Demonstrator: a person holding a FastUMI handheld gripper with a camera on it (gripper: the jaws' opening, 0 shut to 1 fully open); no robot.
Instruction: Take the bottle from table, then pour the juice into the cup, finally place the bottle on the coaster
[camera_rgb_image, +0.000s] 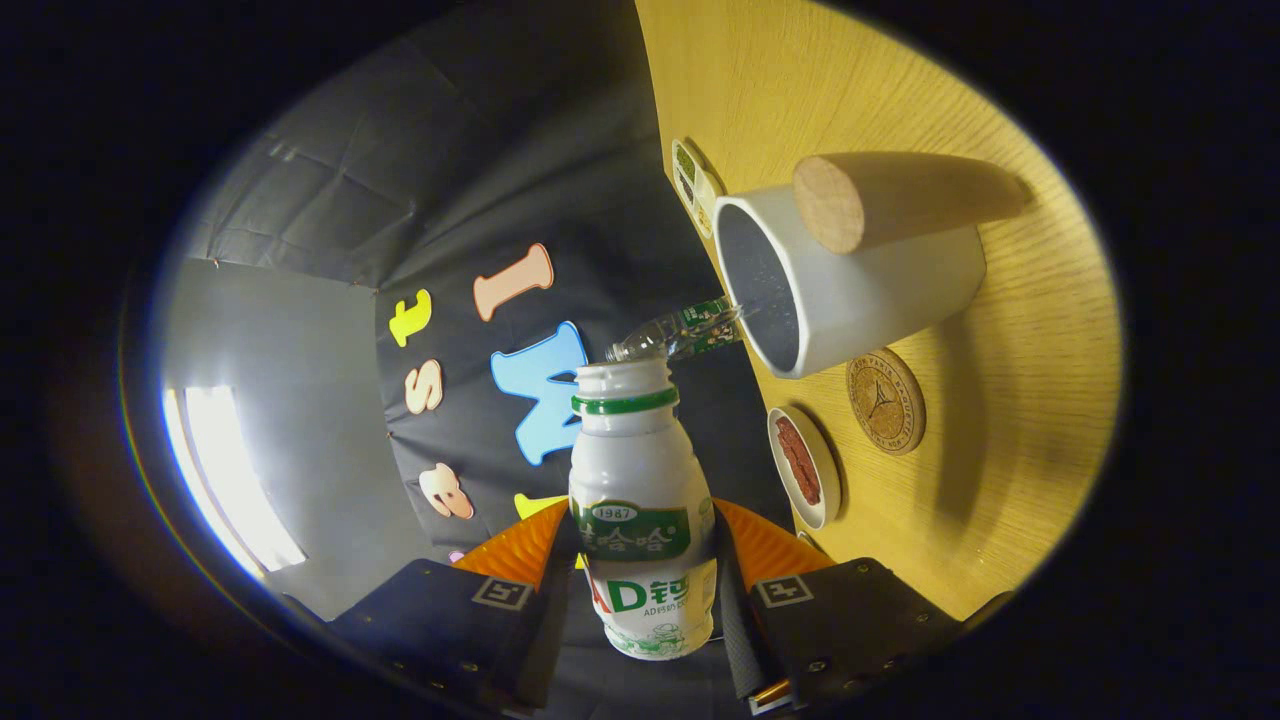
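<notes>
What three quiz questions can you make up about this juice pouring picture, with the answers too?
1. True or false: the gripper is shut on the bottle.
2. Where is the stream from the bottle going? A) onto the coaster B) into the cup C) into the small dish
3. Fill in: the coaster lies on the table between the cup and the small ____.

Key: 1 true; 2 B; 3 dish.

The wooden table (1010, 440) carries a cup (880, 290), coaster (886, 401) and small dish (803, 466).
</notes>
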